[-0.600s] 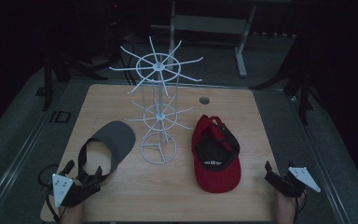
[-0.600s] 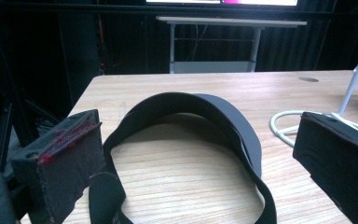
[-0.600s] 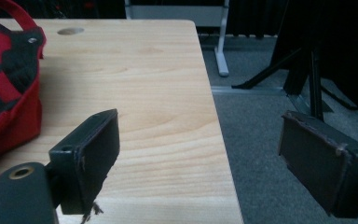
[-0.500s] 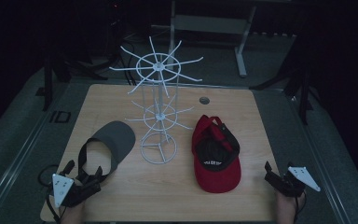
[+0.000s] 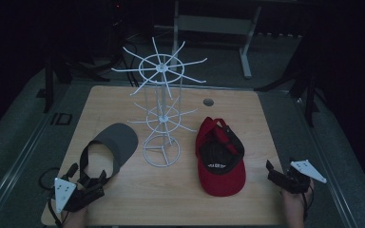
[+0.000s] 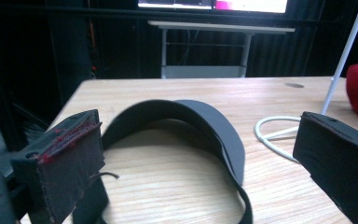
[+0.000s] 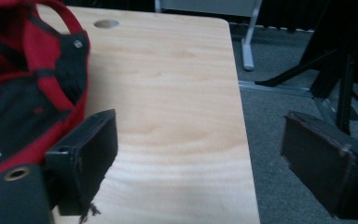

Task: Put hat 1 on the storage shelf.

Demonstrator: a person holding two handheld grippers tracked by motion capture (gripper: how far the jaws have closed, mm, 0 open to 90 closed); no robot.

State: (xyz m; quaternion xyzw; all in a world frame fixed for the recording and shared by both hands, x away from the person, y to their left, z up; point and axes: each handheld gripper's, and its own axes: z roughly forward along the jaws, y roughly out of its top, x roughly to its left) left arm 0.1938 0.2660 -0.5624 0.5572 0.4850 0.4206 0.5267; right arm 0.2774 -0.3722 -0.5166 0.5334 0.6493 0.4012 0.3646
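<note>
A grey visor cap lies on the wooden table at the front left, its brim toward the rack. My left gripper sits just in front of it near the table's front edge. In the left gripper view the jaws stand wide apart, and the visor's curved band lies between and beyond them, untouched by the pads. A red cap lies upside down at the front right. My right gripper is open at the table's right edge beside the cap, with only bare wood between its jaws.
A white wire display rack with two tiers of spokes stands mid-table on a ring base. A small round hole sits near the far edge. Beyond the table are dark floor, a metal stand and tripod legs.
</note>
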